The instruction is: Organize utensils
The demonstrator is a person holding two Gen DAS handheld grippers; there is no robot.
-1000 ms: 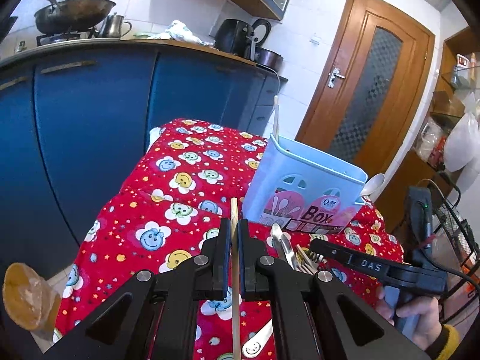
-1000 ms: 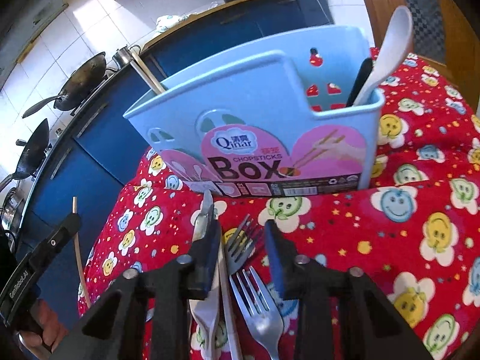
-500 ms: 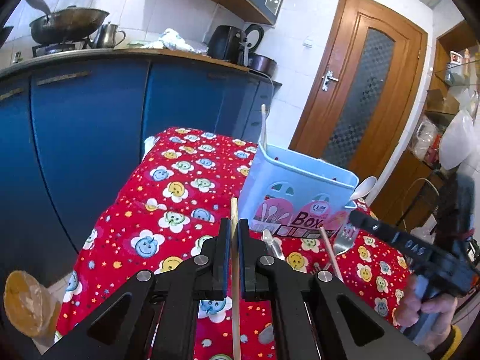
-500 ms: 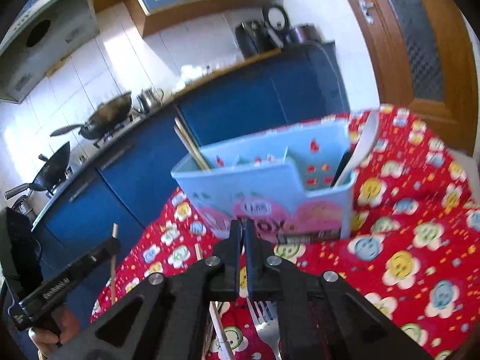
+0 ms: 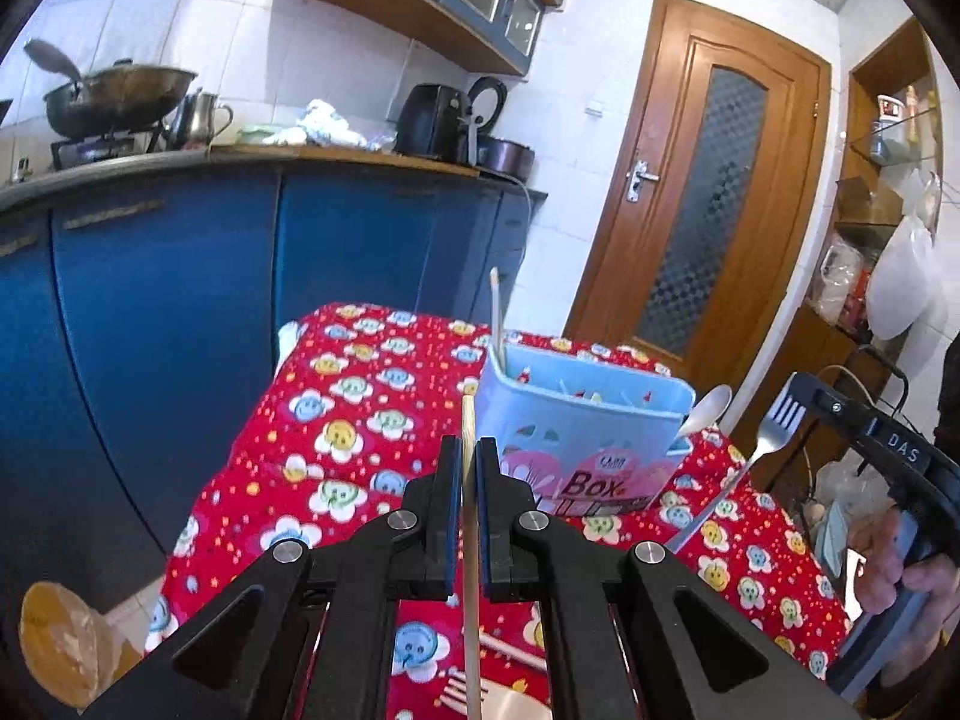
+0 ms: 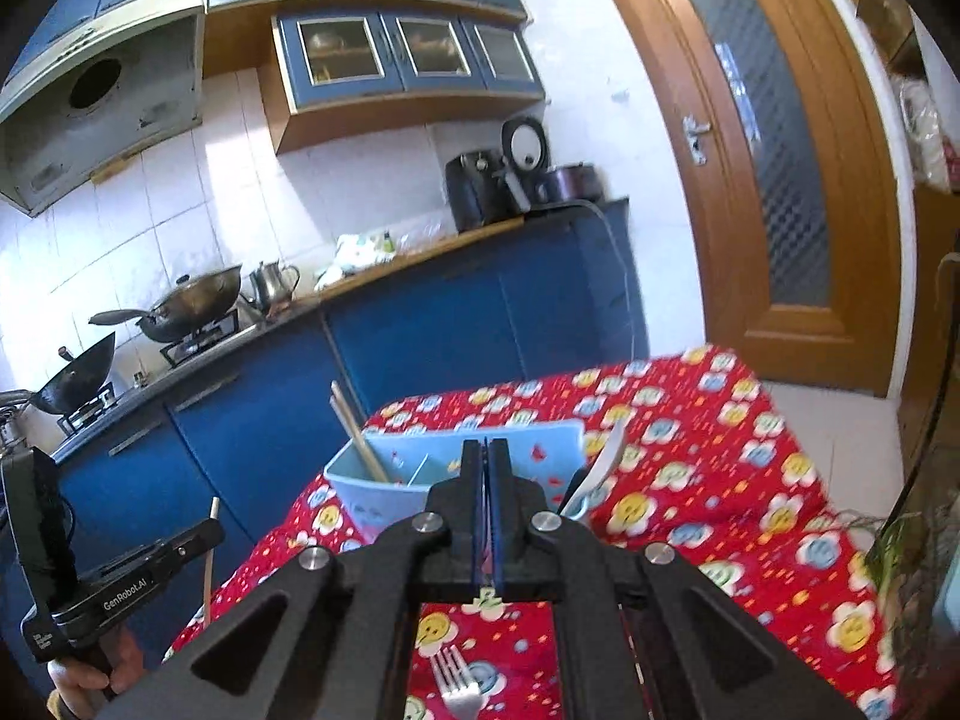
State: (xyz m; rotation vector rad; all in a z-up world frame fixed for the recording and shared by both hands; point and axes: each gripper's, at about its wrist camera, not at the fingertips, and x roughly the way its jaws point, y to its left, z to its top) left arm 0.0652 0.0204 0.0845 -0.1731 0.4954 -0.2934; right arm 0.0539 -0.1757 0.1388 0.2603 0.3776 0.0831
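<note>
My left gripper [image 5: 469, 450] is shut on a thin wooden chopstick [image 5: 470, 516] that sticks out past the fingertips. The same gripper [image 6: 210, 531] and chopstick [image 6: 208, 564] appear at the left of the right wrist view. My right gripper [image 5: 801, 393] is shut on a metal fork [image 5: 750, 462], tines up and handle hanging down to the left; its jaws [image 6: 486, 450] are pressed together. Both hover short of the light blue utensil box [image 5: 582, 420] [image 6: 372, 498], which holds upright chopsticks [image 5: 495, 312] and a white spoon [image 5: 708, 408].
A red smiley-print cloth [image 5: 336, 420] covers the small table. Another fork [image 6: 456, 690] and a loose chopstick [image 5: 510, 651] lie on it near me. Blue cabinets [image 5: 180, 312] with woks on the counter stand behind, and a wooden door [image 5: 708, 192] is at right.
The right gripper's jaws closed among the cutlery lying on the cloth, and it has lifted up and tilted level with a fork. The left gripper rose a little with its chopstick.
</note>
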